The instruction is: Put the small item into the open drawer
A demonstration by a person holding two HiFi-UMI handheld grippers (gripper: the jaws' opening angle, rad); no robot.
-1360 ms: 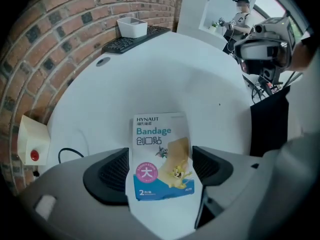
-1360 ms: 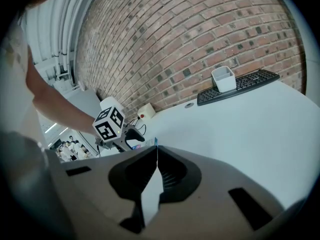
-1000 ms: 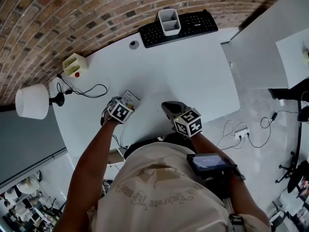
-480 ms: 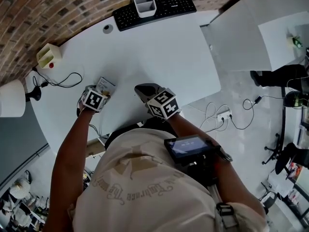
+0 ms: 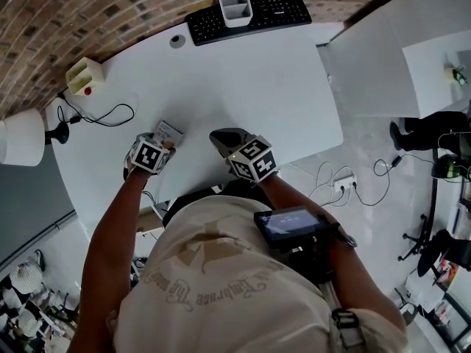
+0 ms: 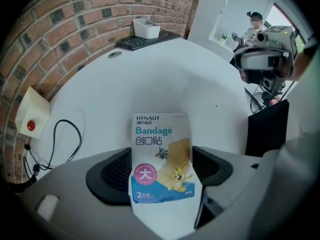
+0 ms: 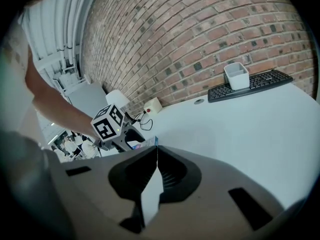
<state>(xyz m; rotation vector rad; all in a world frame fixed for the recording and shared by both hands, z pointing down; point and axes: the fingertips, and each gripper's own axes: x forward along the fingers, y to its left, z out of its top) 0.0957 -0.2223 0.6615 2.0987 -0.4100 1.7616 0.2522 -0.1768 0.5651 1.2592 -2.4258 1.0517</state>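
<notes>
Left gripper [image 6: 162,176]: jaws pinched on the lower end of the bandage packet [image 6: 159,134], one dark ribbed pad on each side of it.
Right gripper [image 7: 156,151]: jaws pressed together, edge to edge, nothing between them; held just right of the left gripper, above the desk's near edge.
Packet direction: long axis in line with the left jaws; the end printed "HYNAUT" points away from the gripper, toward the far side of the desk; printed face turned up to the gripper's camera.
Packet place: held over the white desk [image 5: 257,87], near its front edge on the left side.
Packet look: flat, thin, glossy sachet, white and blue, with cartoon figures and a pink round mark.
Container: white rectangular tub [image 5: 235,6] with two compartments, standing on the black keyboard [image 5: 276,13] at the desk's far edge; I cannot make out what is in it.
Desk: smooth, matt white, curved outline.
Box: small cream block [image 5: 83,76] with a red button, far left, a black cable [image 5: 110,116] looping beside it.
Lamp: white shade [image 5: 18,138] at the desk's left end.
Wall: rough red-brown brick [image 5: 88,6] behind the desk.
</notes>
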